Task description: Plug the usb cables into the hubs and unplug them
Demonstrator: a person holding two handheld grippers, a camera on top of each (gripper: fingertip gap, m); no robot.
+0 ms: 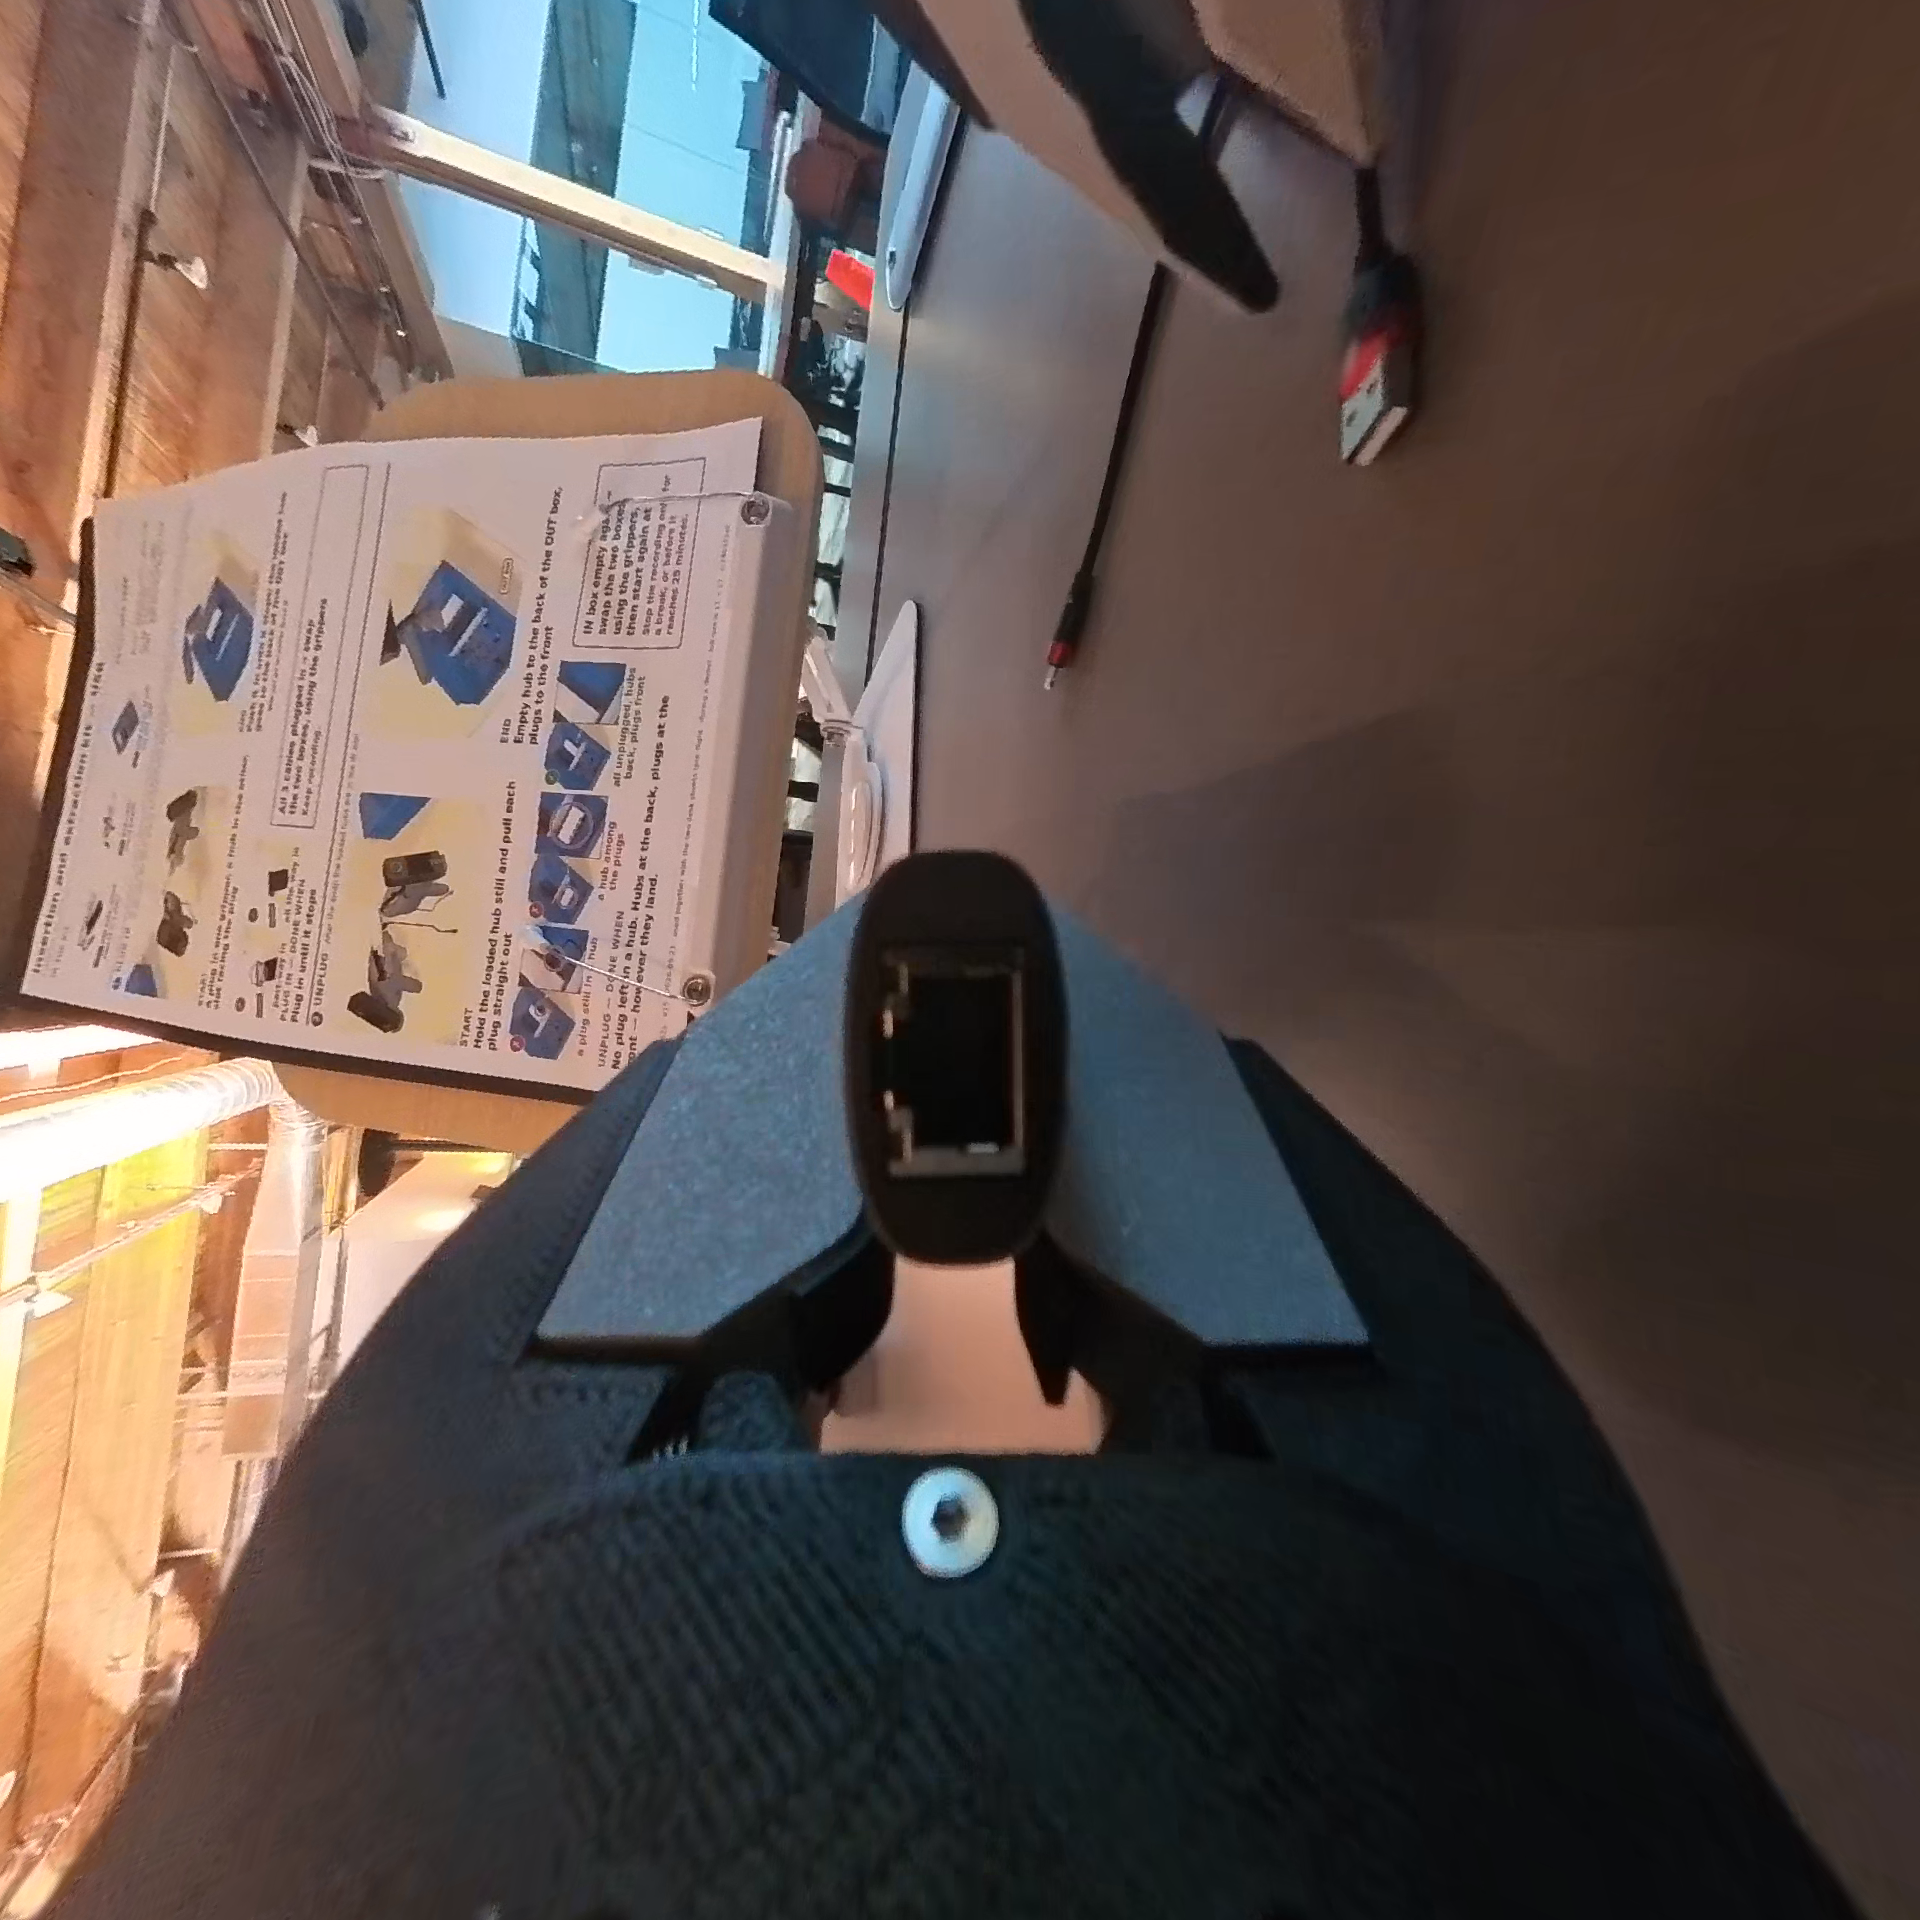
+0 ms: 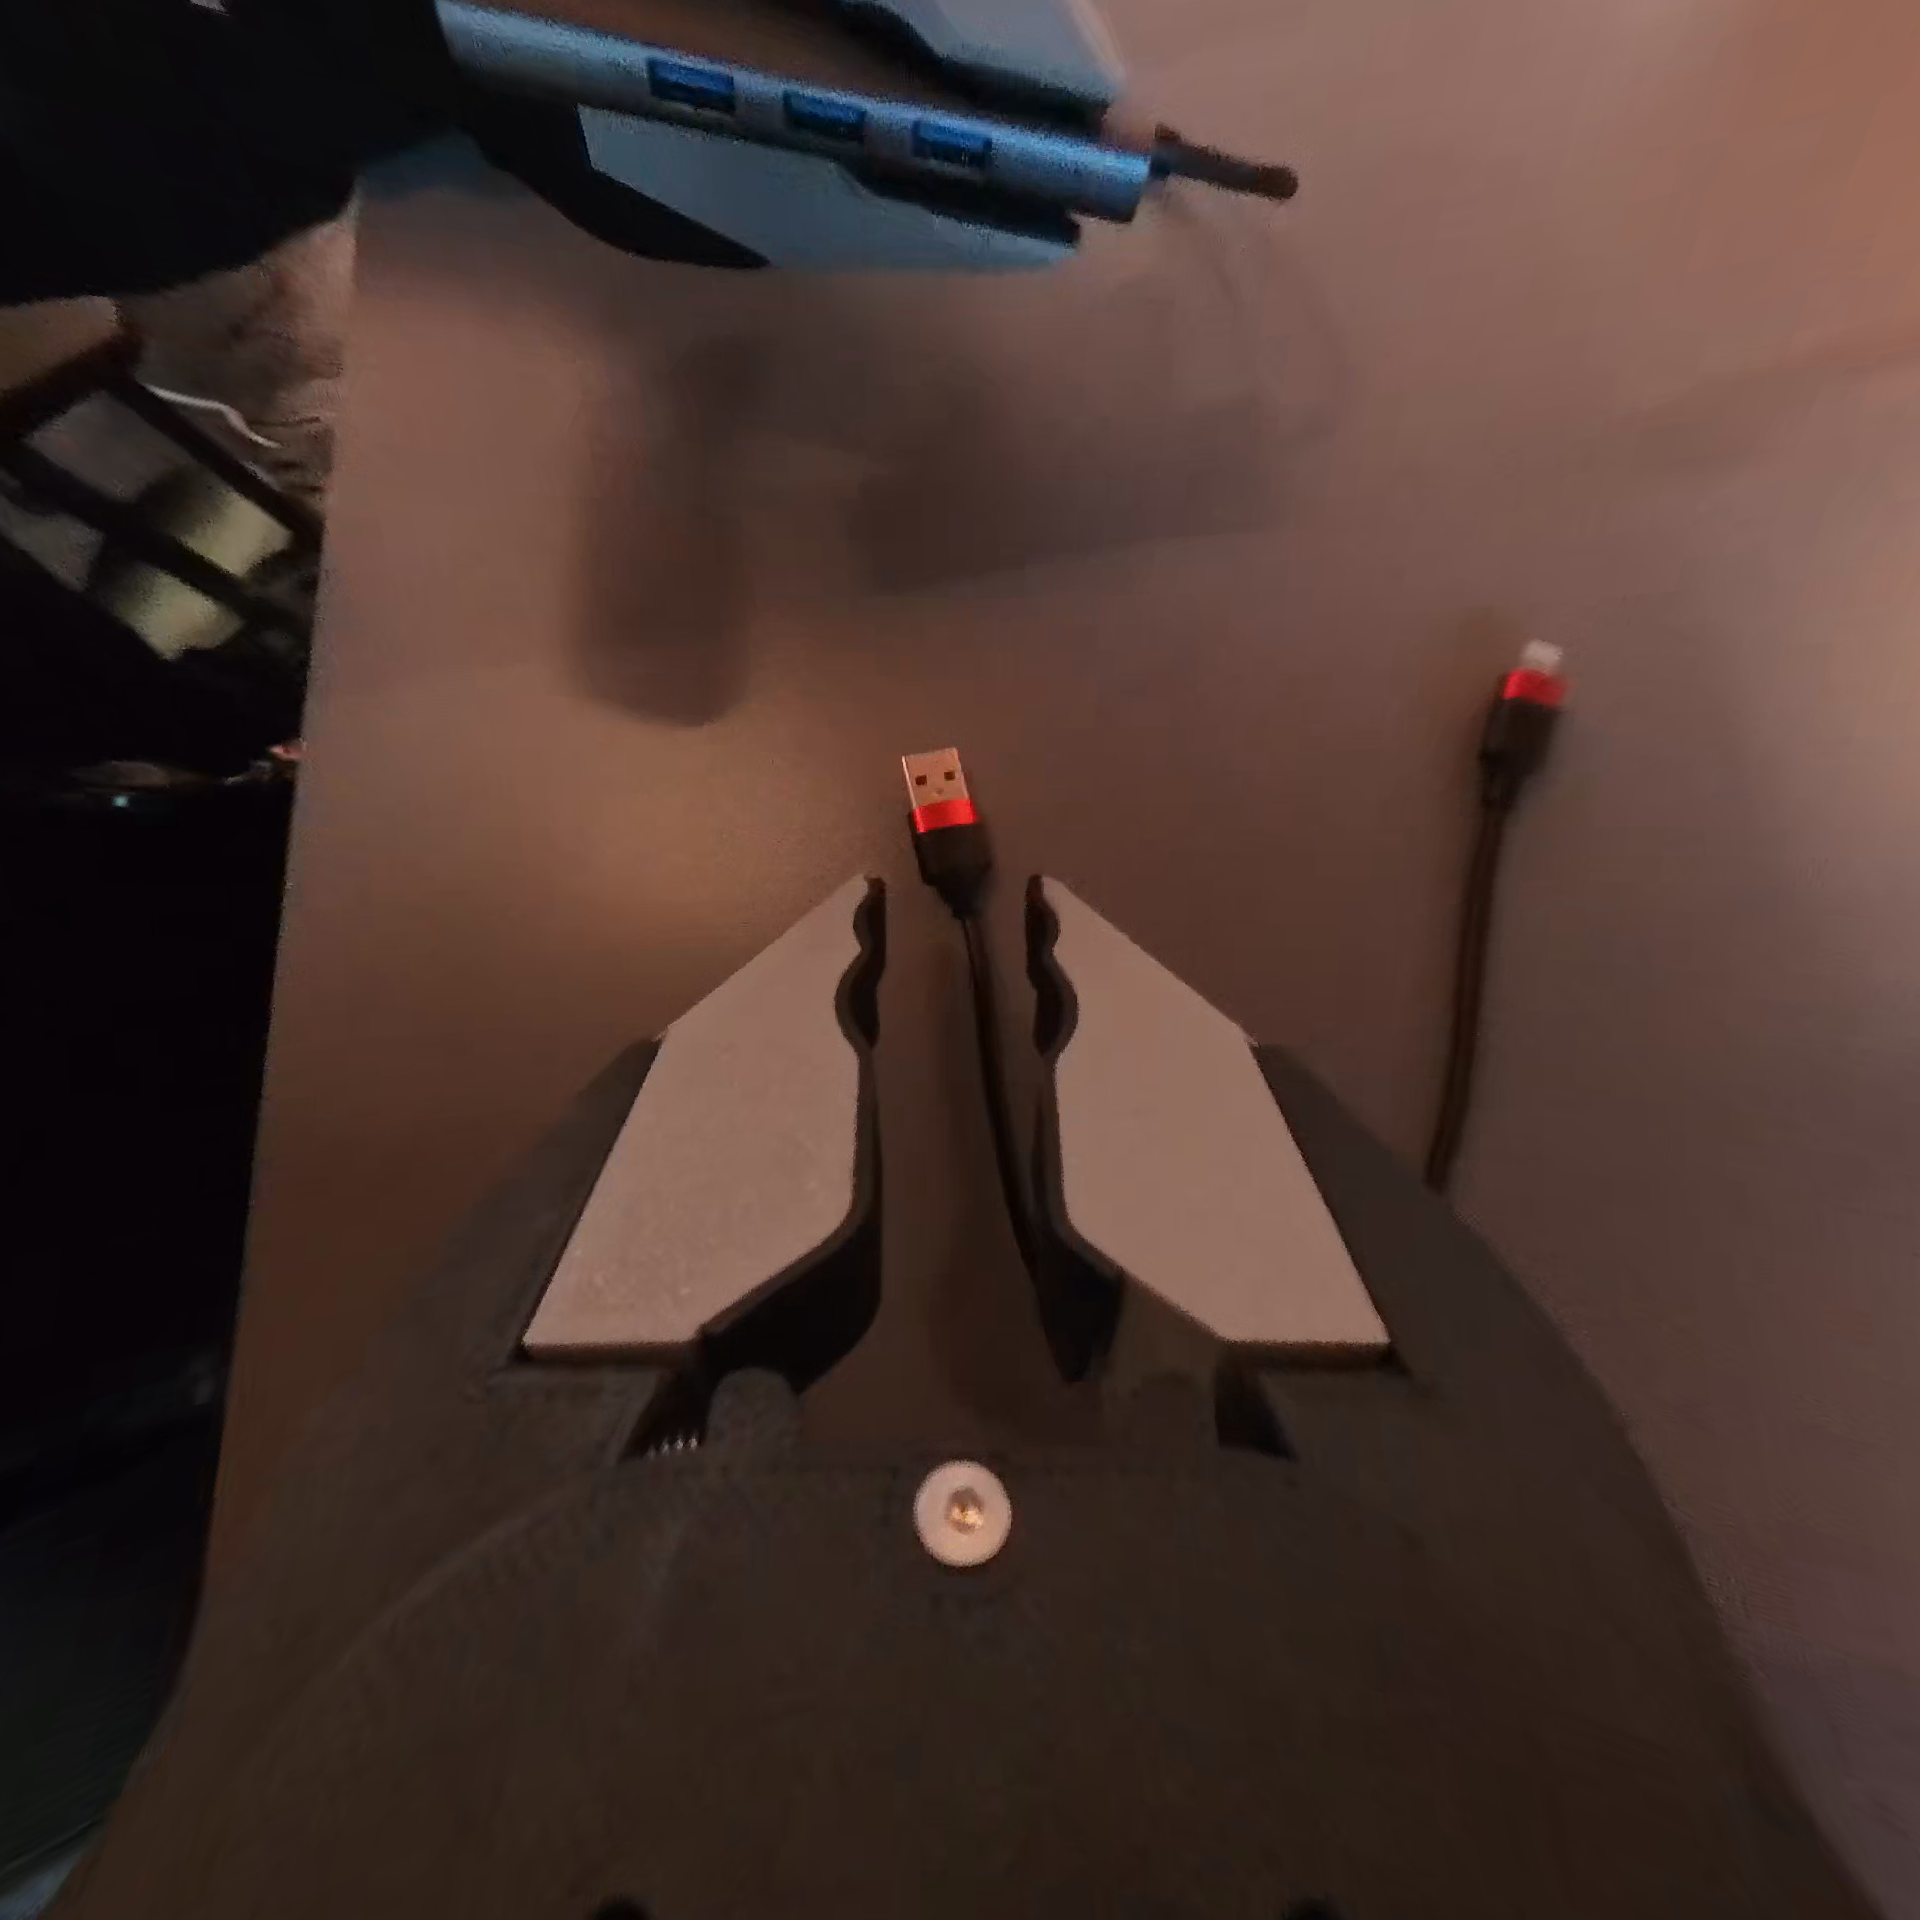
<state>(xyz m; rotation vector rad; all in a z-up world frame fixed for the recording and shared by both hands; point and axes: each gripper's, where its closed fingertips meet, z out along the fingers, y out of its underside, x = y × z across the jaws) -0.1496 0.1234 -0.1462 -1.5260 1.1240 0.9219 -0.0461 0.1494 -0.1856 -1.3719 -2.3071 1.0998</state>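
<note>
your right gripper (image 2: 954, 899) is open, straddling the black cable behind the red-collared silver usb plug (image 2: 938, 792), which lies on the dark table (image 2: 1247, 468) pointing straight ahead. your left gripper (image 1: 954, 1049) clamps the slim grey hub (image 2: 831, 125), held up ahead-left.

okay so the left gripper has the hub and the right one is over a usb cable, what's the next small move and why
Probably shut the right gripper on the USB plug. Its fingers stand open astride the cable just behind the plug, which lies loose on the table, while the left gripper holds the hub with its blue ports empty.
</note>
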